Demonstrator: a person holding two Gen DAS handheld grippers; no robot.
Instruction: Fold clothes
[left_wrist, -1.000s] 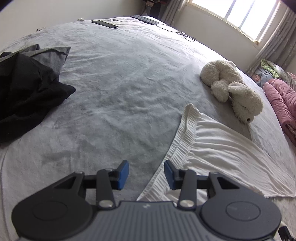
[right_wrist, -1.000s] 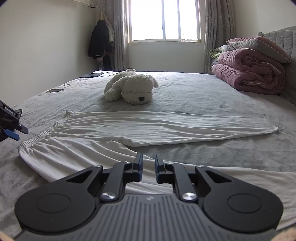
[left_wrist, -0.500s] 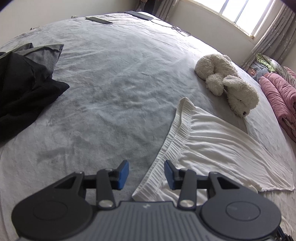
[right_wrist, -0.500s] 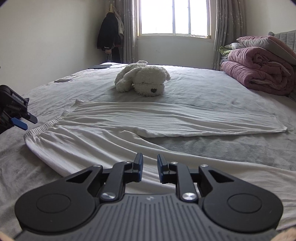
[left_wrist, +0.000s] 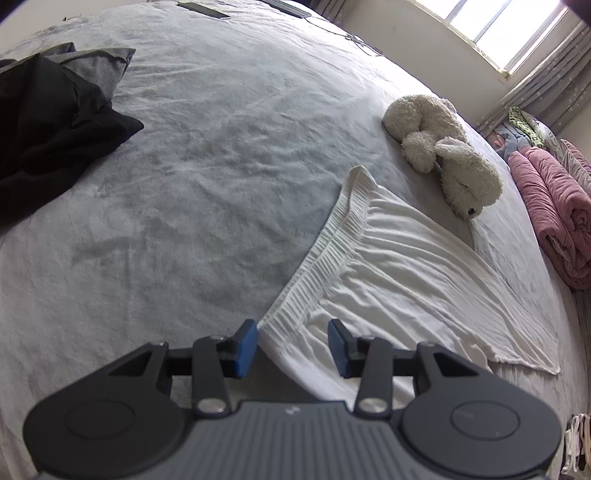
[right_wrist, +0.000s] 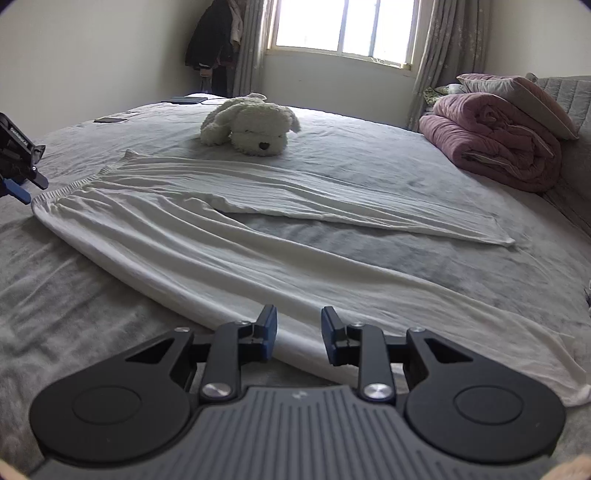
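- Since a second ago the right tongs (right_wrist: 298, 334) have slid along the near leg of the white trousers (right_wrist: 229, 236), their jaws just opening, nothing pinched between them.
- The left tongs (left_wrist: 293, 347) hang apart over the waistband corner, empty.
- The trousers lie spread flat on the bed (left_wrist: 207, 155), legs splayed; no fold made yet.
- Further off, a plush dog (right_wrist: 255, 127).
- No containers in view.

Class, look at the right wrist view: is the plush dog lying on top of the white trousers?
No: the plush dog lies on the grey bedsheet beyond the white trousers.
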